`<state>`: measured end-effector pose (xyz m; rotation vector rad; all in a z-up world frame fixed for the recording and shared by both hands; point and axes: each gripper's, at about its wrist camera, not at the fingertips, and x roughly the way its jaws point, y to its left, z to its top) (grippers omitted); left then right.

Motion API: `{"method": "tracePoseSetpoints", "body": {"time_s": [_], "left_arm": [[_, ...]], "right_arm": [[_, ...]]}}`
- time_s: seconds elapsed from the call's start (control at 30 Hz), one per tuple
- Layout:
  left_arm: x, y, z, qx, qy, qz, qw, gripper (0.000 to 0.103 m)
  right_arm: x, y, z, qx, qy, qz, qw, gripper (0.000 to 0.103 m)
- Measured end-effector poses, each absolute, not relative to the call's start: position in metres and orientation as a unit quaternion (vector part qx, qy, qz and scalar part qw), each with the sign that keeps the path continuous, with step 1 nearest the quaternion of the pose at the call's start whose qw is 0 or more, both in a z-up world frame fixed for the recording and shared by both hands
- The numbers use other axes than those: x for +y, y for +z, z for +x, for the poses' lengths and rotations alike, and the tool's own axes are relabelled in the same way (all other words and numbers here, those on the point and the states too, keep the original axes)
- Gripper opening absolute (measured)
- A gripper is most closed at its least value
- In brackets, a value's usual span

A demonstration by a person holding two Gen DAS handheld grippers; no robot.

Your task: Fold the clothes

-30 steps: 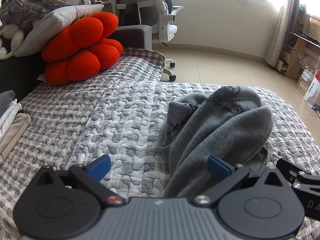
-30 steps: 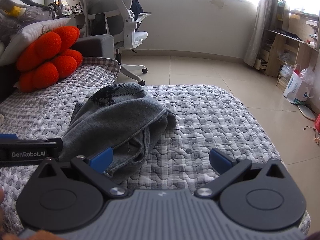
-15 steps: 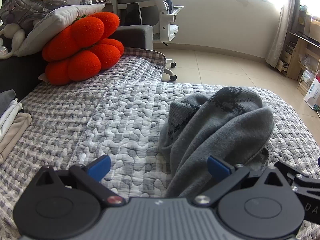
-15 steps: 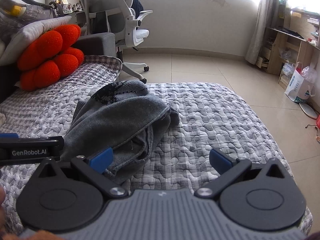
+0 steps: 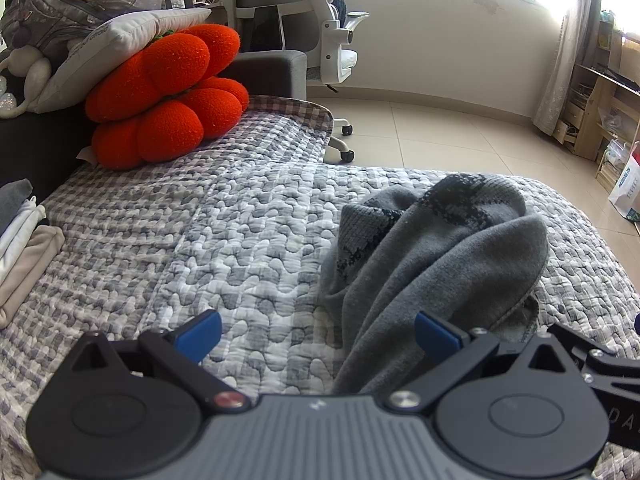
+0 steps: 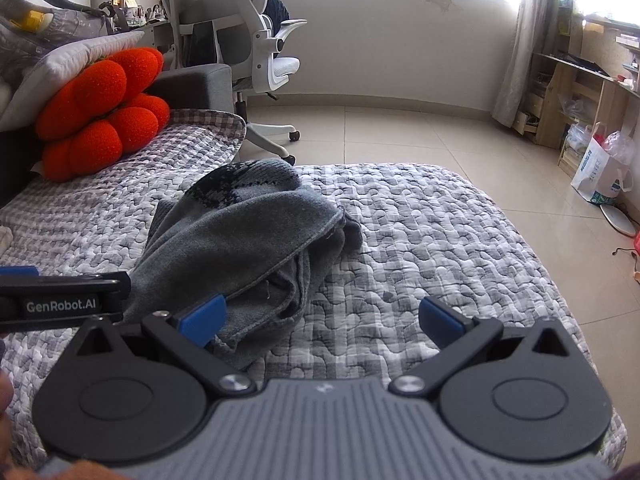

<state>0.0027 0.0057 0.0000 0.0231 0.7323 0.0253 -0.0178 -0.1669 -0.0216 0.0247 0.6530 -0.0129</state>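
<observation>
A crumpled grey sweater (image 5: pixel 432 256) with a dark knit pattern lies heaped on the quilted grey-and-white bed cover (image 5: pixel 240 232). My left gripper (image 5: pixel 318 334) is open just in front of it, and the sweater's near end runs down between its blue pads. In the right wrist view the same sweater (image 6: pixel 244 240) lies ahead to the left. My right gripper (image 6: pixel 322 318) is open, its left blue pad (image 6: pixel 202 316) at the sweater's near hem and its right pad over bare quilt. The left gripper's arm shows at the left edge there.
A red-orange lobed cushion (image 5: pixel 168 100) and a grey pillow sit at the bed's far left. Folded clothes (image 5: pixel 24 248) are stacked at the left edge. Past the bed are a white office chair (image 6: pixel 248 40), tiled floor, wooden shelves (image 6: pixel 580 92) and a shopping bag (image 6: pixel 600 168).
Both grippers have drawn back a little from the sweater and stay open. The sweater has not moved.
</observation>
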Motion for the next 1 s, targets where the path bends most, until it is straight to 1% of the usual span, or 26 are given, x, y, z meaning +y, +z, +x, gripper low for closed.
{"method": "tracePoseSetpoints", "body": {"time_s": [1.0], "left_arm": [[0.0089, 0.0001, 0.0038, 0.361, 0.017, 0.007, 0.933, 0.103]], "right_arm": [[-0.1653, -0.0198, -0.015, 0.322, -0.007, 0.017, 0.947, 0.103]]}}
